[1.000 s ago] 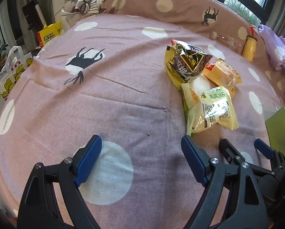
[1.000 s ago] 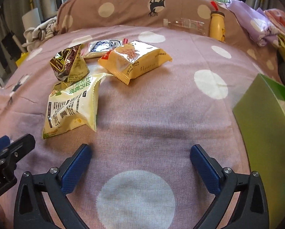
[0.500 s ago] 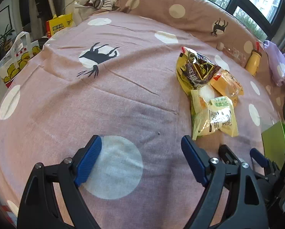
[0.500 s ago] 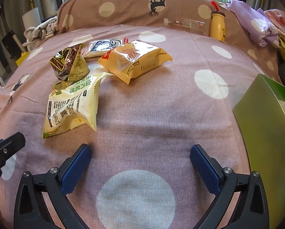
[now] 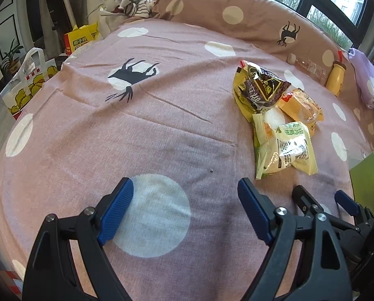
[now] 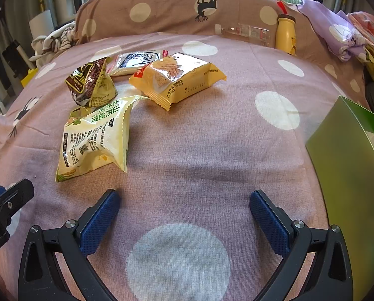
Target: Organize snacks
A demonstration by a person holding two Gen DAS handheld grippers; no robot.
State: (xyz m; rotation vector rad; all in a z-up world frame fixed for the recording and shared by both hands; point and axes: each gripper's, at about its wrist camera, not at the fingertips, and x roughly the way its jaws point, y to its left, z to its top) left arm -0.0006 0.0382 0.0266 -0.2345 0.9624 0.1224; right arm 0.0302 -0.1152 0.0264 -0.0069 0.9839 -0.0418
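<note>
Several snack packets lie together on the pink spotted bedspread [image 6: 199, 138]: a pale green packet [image 6: 94, 135] nearest, a brown and yellow packet [image 6: 91, 82], an orange packet [image 6: 179, 75] and a white packet [image 6: 134, 60] behind. The left wrist view shows the pale green packet [image 5: 284, 148], the brown packet [image 5: 259, 90] and the orange packet [image 5: 302, 105]. My left gripper [image 5: 184, 193] is open and empty over a white spot, left of the packets. My right gripper [image 6: 184, 198] is open and empty, short of the packets. An open green box [image 6: 345, 163] stands to its right.
A yellow bottle [image 6: 286, 32] and a clear bottle [image 6: 244, 31] rest against the spotted pillow [image 6: 161, 7] at the back. Purple cloth [image 6: 337, 32] lies at the back right. Shopping bags [image 5: 28, 82] stand beside the bed's left edge.
My left gripper has drawn back slightly from the snacks, which now look smaller in its view. The right gripper has stayed put. Both jaws stand as wide as before.
</note>
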